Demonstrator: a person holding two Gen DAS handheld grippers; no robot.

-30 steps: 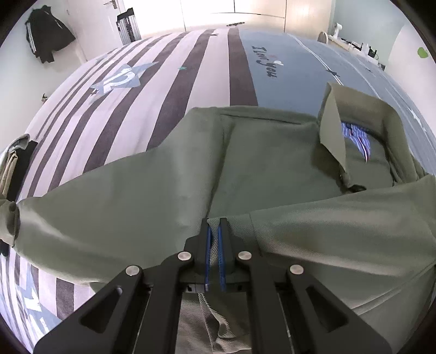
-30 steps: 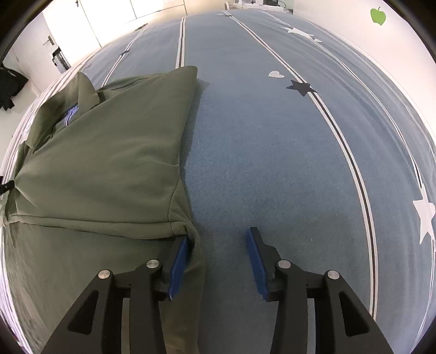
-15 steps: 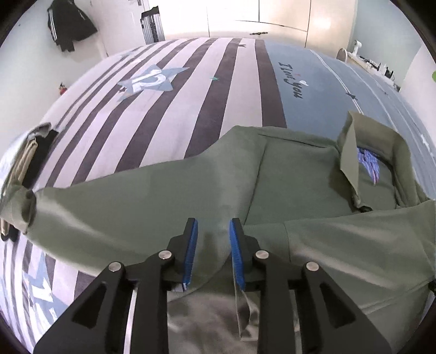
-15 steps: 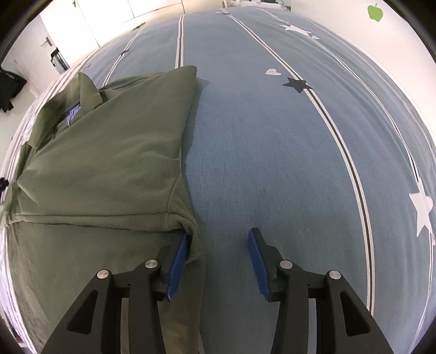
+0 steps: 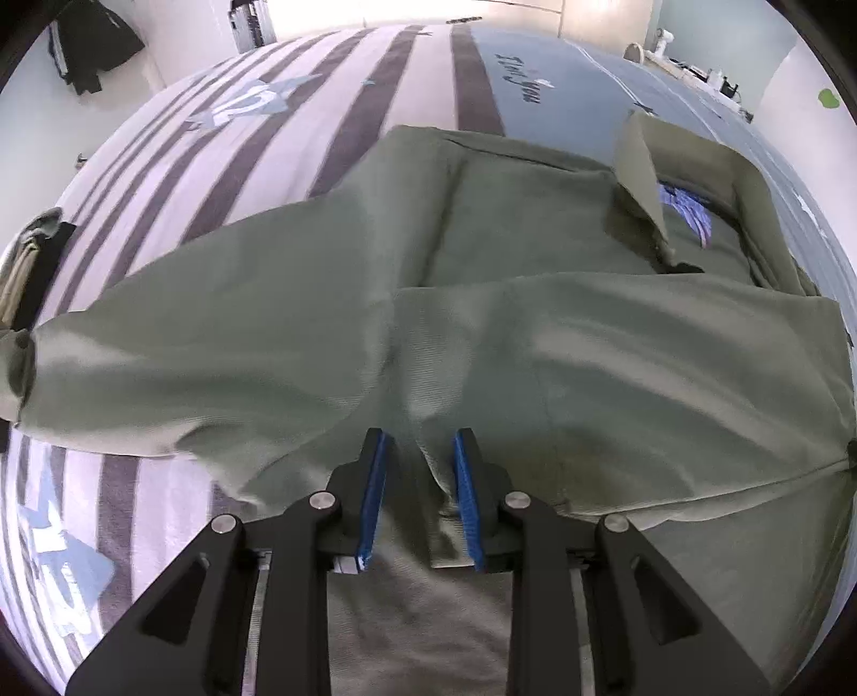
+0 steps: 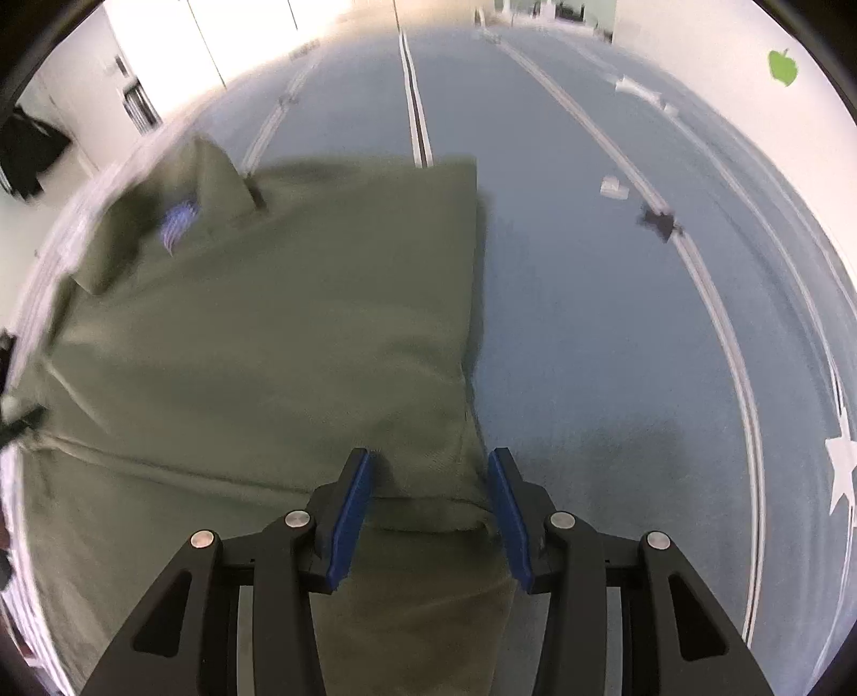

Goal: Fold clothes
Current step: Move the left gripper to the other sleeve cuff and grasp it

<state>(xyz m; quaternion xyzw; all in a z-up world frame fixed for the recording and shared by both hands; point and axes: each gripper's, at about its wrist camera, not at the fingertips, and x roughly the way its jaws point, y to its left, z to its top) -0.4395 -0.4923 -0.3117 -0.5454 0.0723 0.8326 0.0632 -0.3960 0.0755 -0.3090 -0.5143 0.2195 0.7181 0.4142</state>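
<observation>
An olive-green polo shirt (image 5: 535,332) lies spread on a bed (image 5: 332,107), collar at the far right in the left wrist view. The shirt's right half rests on the blue part of the bed cover, its left sleeve (image 5: 177,342) stretches out over the purple-and-white striped part. The other sleeve is folded across the chest, forming a straight horizontal edge through the middle of the garment. The collar (image 5: 643,176) stands up, and a blue-striped label (image 5: 691,214) shows inside the neck opening.

The left gripper (image 5: 418,482) is low over the near part of the shirt; its blue-padded fingers (image 5: 375,498) stand apart, with a ridge of fabric rising in the gap between them. Whether the pads touch the cloth cannot be told.

The right gripper (image 6: 428,514) is at the near right corner of the folded shirt (image 6: 278,348). Its fingers (image 6: 351,514) are wide apart, and the folded corner of cloth lies between them without being clamped. To the right of the shirt the blue bed cover (image 6: 616,332) carries white lines and star shapes.

A dark jacket (image 5: 91,48) hangs on the far left wall, and a small pile of clothes (image 5: 32,267) sits at the left edge of the bed.
</observation>
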